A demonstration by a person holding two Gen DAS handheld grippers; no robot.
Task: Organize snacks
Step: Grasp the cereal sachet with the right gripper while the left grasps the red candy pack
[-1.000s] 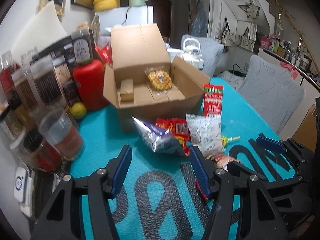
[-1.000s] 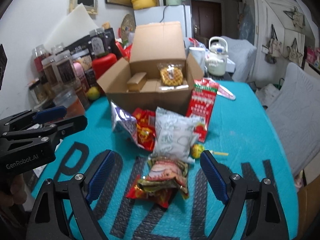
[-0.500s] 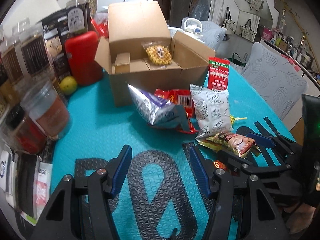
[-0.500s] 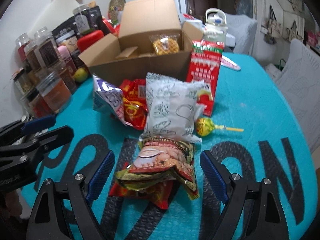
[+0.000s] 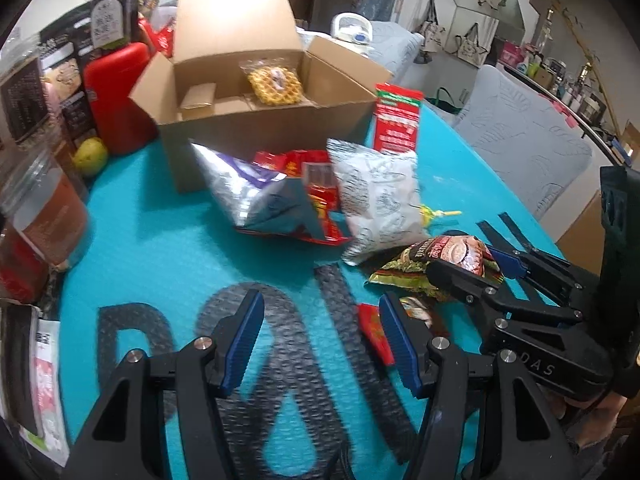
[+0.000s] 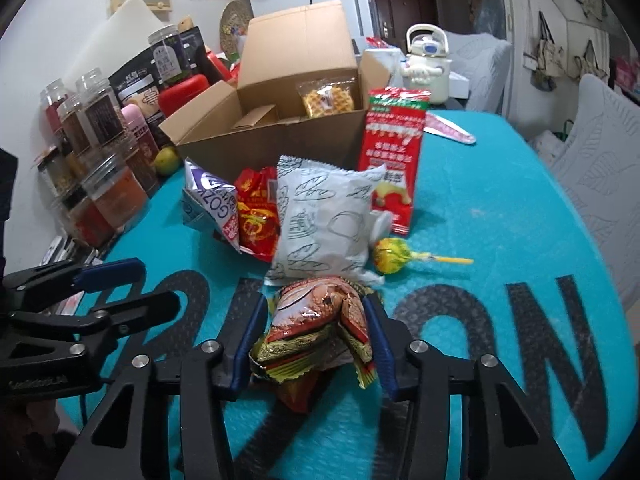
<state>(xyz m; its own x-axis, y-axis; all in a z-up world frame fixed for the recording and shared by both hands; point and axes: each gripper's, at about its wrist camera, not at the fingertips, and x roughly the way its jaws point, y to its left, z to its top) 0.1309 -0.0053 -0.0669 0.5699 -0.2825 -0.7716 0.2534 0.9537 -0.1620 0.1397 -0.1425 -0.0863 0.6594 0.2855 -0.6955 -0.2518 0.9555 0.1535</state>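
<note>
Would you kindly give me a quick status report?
Right gripper just closed on crinkled red-brown snack packet. Left gripper open, empty. Open cardboard box beyond snack pile.

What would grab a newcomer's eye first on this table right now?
Nearest, the right claw has just been closing and now pinches a crumpled brown-and-red snack packet on the teal mat. Behind it lies a heap of packets led by a white bread-print bag, with a yellow lollipop to its right. Further back stands an open cardboard box holding a wrapped waffle; the left claw hangs open over bare mat.
</note>
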